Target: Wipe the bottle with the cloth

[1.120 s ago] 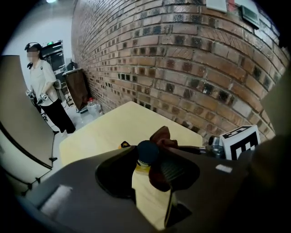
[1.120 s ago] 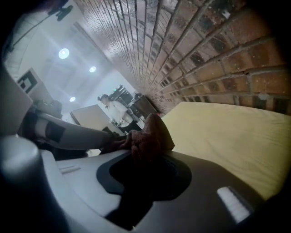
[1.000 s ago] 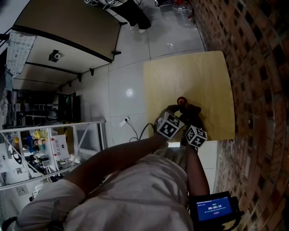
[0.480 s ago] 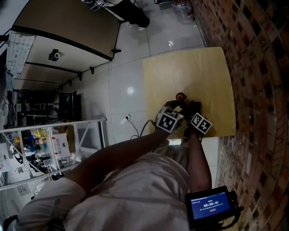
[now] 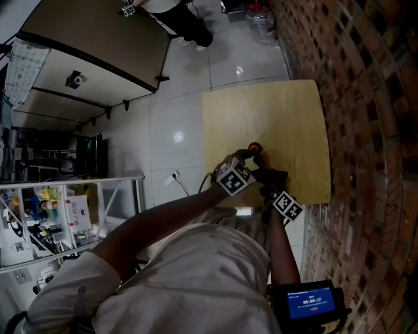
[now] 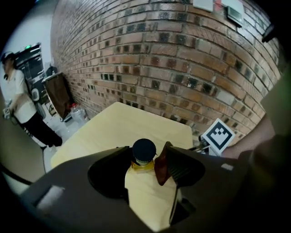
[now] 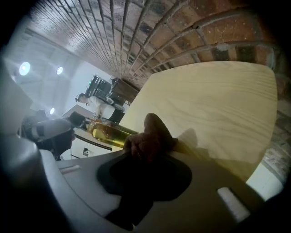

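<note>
The left gripper [image 6: 145, 157] has its jaws apart; they have just been opening. The dark-capped bottle [image 6: 144, 152] stands between them, its yellow neck close beside the reddish pad of one jaw, and I cannot tell if the pad still touches it. The right gripper [image 7: 148, 148] is clamped on the cloth [image 7: 148, 134], a dark brown bunch that spills out from between its jaws. In the right gripper view the cloth sits at the bottle's side, with the yellow liquid showing past it; real contact cannot be judged.

From the head view both grippers meet over the near part of the table [image 5: 274, 111], where the bottle stands a little in from the near edge. The table is pale bare wood with rounded corners (its grain shows plainly in the right gripper view). One side of it lies along a brick wall [image 5: 366, 98] of red-brown and darker bricks.

On the other side is a glossy white tiled floor [image 5: 183, 111] that catches ceiling lights. A cable [image 5: 189, 189] trails across it near the table's corner. Farther off stand a large brown-topped desk [image 5: 91, 39] and a wire shelf rack [image 5: 65, 209] crowded with small items. A clear water jug [image 5: 261, 19] sits by the wall, and a person in dark trousers [image 5: 189, 19] stands near it.
</note>
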`<state>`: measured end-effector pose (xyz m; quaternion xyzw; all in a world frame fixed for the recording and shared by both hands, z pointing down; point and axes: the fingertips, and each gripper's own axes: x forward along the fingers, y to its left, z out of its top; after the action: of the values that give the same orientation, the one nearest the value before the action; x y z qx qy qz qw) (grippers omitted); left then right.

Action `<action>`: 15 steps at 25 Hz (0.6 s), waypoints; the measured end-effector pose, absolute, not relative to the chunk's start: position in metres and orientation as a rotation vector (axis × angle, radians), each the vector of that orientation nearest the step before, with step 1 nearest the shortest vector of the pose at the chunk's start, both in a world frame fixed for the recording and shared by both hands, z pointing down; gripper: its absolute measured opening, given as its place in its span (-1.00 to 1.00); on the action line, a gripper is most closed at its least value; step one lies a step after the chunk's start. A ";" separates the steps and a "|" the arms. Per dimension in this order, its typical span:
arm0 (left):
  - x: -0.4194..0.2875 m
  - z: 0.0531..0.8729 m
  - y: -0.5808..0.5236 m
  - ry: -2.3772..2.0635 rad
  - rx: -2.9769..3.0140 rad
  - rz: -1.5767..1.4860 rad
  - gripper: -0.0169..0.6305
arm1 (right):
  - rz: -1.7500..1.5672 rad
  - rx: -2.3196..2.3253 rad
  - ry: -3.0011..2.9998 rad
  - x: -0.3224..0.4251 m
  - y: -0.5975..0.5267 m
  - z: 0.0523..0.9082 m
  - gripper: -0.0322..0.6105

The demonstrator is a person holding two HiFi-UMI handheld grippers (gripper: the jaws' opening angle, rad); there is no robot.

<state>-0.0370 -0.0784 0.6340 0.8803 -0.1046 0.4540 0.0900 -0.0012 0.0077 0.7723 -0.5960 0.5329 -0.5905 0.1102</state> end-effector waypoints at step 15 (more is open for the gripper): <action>-0.056 0.690 -0.092 0.776 2.902 2.155 0.11 | -1.575 -1.799 1.668 0.035 0.004 0.738 -0.65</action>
<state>-0.0564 -0.0921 0.6901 0.7549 0.2019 0.5606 -0.2740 0.0352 0.0042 0.7378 -0.6132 0.5684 -0.5368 0.1126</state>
